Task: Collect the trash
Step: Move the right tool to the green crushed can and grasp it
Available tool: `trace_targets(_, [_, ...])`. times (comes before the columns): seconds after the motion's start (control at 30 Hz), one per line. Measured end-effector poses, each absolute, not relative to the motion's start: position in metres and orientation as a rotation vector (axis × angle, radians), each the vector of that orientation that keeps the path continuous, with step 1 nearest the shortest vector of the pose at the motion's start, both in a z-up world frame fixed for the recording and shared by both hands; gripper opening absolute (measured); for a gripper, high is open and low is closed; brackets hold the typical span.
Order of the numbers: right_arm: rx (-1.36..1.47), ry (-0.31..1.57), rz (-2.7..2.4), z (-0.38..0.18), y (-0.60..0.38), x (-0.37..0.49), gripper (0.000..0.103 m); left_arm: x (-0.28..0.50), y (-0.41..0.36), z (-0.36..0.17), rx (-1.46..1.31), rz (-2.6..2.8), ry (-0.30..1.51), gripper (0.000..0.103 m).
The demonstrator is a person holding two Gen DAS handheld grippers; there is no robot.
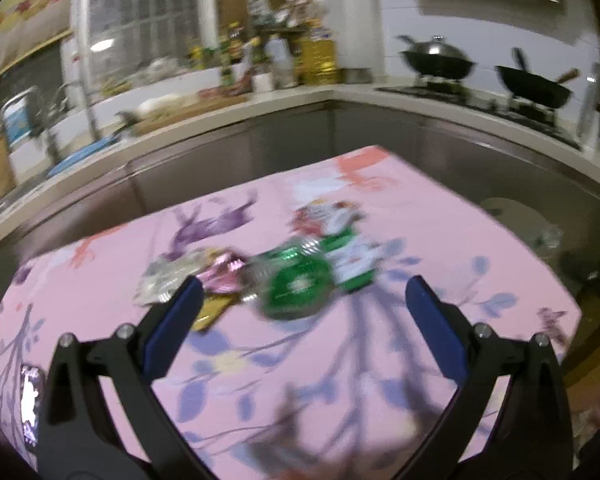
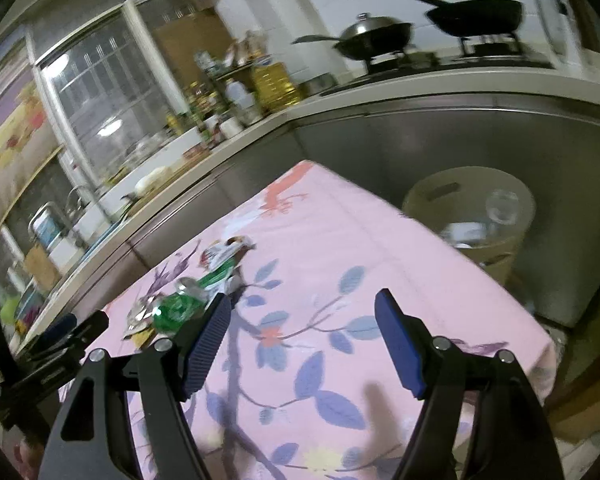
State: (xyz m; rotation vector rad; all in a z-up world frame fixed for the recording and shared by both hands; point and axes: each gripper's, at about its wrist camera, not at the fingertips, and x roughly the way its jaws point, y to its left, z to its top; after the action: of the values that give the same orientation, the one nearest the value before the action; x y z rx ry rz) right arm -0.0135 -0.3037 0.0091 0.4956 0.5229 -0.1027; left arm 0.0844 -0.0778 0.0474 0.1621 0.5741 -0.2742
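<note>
A heap of trash lies on the pink floral tablecloth (image 1: 340, 360): a crushed green plastic bottle (image 1: 296, 286), a white-and-green wrapper (image 1: 354, 258), a pink foil wrapper (image 1: 224, 274), a silver wrapper (image 1: 166, 280) and a red-and-white packet (image 1: 324, 216). My left gripper (image 1: 304, 284) stands open just short of the heap, the green bottle lying beyond its blue pads (image 1: 180, 320). My right gripper (image 2: 303, 298) is open over bare cloth, with the heap to its left: the green bottle (image 2: 176, 308) and the packet (image 2: 224, 256). Nothing is held. The left wrist view is blurred.
A beige bin (image 2: 472, 216) with rubbish in it stands on the floor past the table's right edge, against steel cabinets (image 2: 420, 140). A counter with bottles, a sink and two woks (image 1: 436, 60) runs behind. The left gripper's body (image 2: 60, 332) shows at the right view's left edge.
</note>
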Motion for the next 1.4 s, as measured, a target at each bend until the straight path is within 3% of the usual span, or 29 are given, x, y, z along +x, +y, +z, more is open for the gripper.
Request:
trace_targets(0.2, [0.442, 0.575, 0.014, 0.003, -0.277, 0.011, 0.071, 0.11, 0.007, 0.017, 0.045, -0.136, 0.696, 0.097])
trace_targets(0.47, [0.344, 0.677, 0.212, -0.006, -0.229, 0.06, 0.044, 0.114, 0.041, 0.006, 0.02, -0.106, 0.722, 0.086])
trace_targets(1.0, [0.192, 0.874, 0.403, -0.022, -0.161, 0.226, 0.044, 0.128, 0.059, -0.005, -0.078, -0.165, 0.784, 0.086])
trace_targets(1.13, [0.16, 0.916, 0.584, -0.027, -0.142, 0.211, 0.044, 0.132, 0.061, -0.006, -0.121, -0.203, 0.792, 0.086])
trace_targets(1.23, [0.296, 0.964, 0.82, -0.027, -0.132, 0.176, 0.044, 0.133, 0.06, -0.004, -0.142, -0.234, 0.786, 0.086])
trace_targets(1.4, [0.305, 0.914, 0.883, -0.021, -0.14, 0.132, 0.044, 0.133, 0.055, -0.008, -0.15, -0.266, 0.802, 0.086])
